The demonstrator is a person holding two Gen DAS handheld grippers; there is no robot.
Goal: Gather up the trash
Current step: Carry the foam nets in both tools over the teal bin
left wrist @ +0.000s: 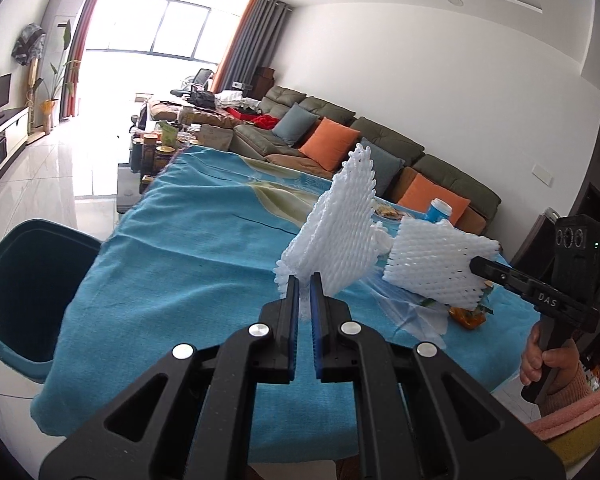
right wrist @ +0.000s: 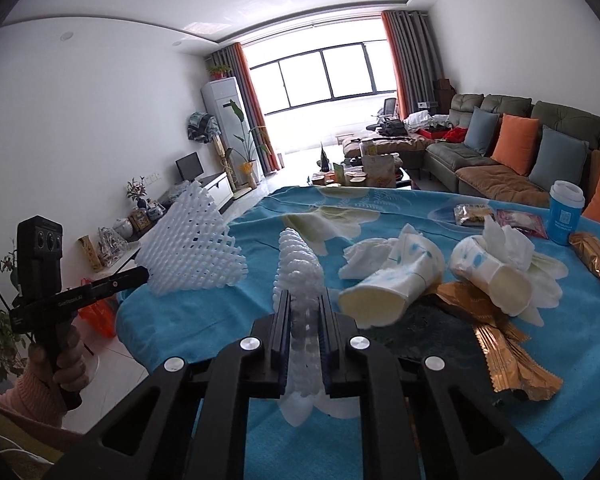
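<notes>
My left gripper [left wrist: 305,280] is shut on a white foam fruit net [left wrist: 336,232] and holds it above the blue tablecloth [left wrist: 188,264]. It also shows at the left of the right wrist view [right wrist: 148,274], with its net [right wrist: 192,252]. My right gripper [right wrist: 305,300] is shut on a second white foam net [right wrist: 300,280], seen edge-on. In the left wrist view that gripper [left wrist: 474,266] holds its net [left wrist: 436,260] at the right. Two crushed paper cups with tissues [right wrist: 396,280] [right wrist: 496,276] and gold wrappers [right wrist: 504,352] lie on the cloth.
A dark teal bin [left wrist: 24,292] stands on the floor off the table's left side. A blue lidded cup [right wrist: 566,212], snack packets [right wrist: 474,214] and a gold wrapper [right wrist: 596,258] sit at the far right. A sofa [right wrist: 540,148] lies beyond.
</notes>
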